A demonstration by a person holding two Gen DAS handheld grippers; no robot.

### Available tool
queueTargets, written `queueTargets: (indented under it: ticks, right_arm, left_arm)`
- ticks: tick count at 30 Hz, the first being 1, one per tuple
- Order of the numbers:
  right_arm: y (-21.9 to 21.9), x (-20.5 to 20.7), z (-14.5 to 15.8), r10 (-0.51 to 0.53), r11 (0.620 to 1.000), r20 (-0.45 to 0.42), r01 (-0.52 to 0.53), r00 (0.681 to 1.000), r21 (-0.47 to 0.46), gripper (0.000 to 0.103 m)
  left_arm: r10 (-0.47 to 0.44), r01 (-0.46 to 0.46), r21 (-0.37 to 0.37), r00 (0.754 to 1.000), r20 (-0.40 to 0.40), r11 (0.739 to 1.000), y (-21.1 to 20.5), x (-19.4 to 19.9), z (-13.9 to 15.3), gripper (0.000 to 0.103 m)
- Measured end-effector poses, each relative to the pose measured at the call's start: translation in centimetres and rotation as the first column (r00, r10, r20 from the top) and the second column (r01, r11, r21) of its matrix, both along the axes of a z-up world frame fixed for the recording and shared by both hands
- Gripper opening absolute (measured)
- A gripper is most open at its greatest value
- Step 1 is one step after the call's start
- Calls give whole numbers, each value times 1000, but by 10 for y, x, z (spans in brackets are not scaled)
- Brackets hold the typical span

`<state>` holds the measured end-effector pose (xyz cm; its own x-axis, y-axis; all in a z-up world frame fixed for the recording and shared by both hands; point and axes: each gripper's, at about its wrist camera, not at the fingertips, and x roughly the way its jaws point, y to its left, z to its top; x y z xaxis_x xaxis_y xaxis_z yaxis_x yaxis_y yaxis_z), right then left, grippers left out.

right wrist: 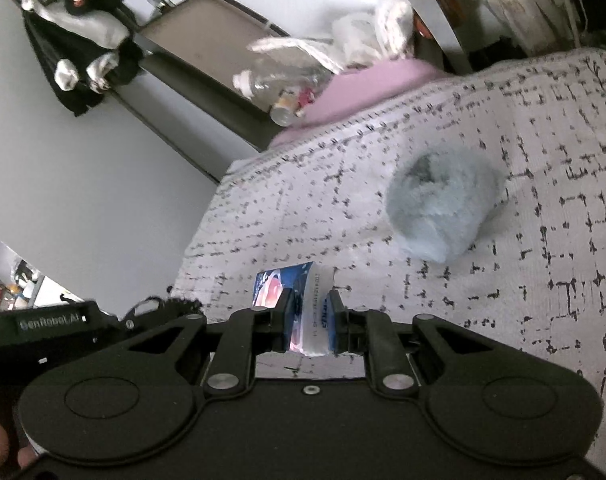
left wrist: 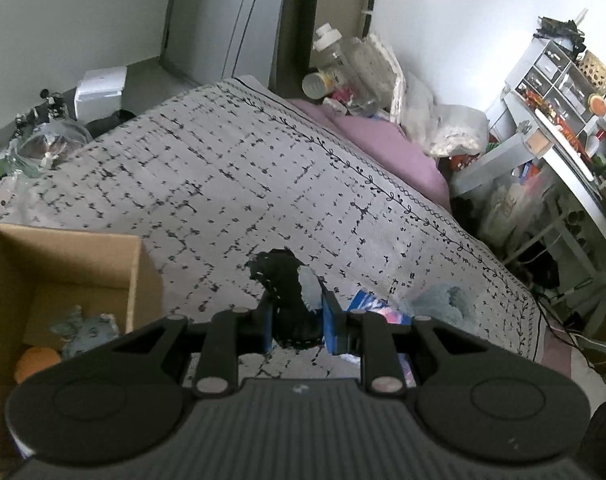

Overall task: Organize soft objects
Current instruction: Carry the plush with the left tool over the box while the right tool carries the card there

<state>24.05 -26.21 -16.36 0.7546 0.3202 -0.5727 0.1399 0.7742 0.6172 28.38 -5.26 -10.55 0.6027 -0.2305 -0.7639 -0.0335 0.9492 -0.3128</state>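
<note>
Left gripper (left wrist: 296, 322): jaws closed on a black knitted soft item with a pale blue patch (left wrist: 289, 300), held above the grey bedspread with black cross pattern (left wrist: 223, 168).
Right gripper (right wrist: 310, 322): jaws closed on a blue-and-white plastic tissue packet (right wrist: 303, 308), just over the bedspread.
Fluffy pale blue plush bundle (right wrist: 441, 204): lay on the bedspread, apart from both grippers.
Open brown cardboard box (left wrist: 63, 256): stood on the bed to the left gripper's left; contained a grey-blue plush toy (left wrist: 89, 330) and an orange soft ball (left wrist: 35, 364).
Pink pillow (left wrist: 383, 144): at the bed's far edge.
</note>
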Motion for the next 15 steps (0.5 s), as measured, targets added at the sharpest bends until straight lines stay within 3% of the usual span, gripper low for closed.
queueTargets:
  ticks: [6,15]
  right_arm:
    - [9,-11,22,6,1000,83,-5,997,-10,16]
    - [30,-31,44,38,999,141,-36,989,-19,16]
  left_arm:
    - [22,-22,-2,999,30,1000,20,-20,15,23]
    - [68,-70,25,995,68,997,46,-51,38,23]
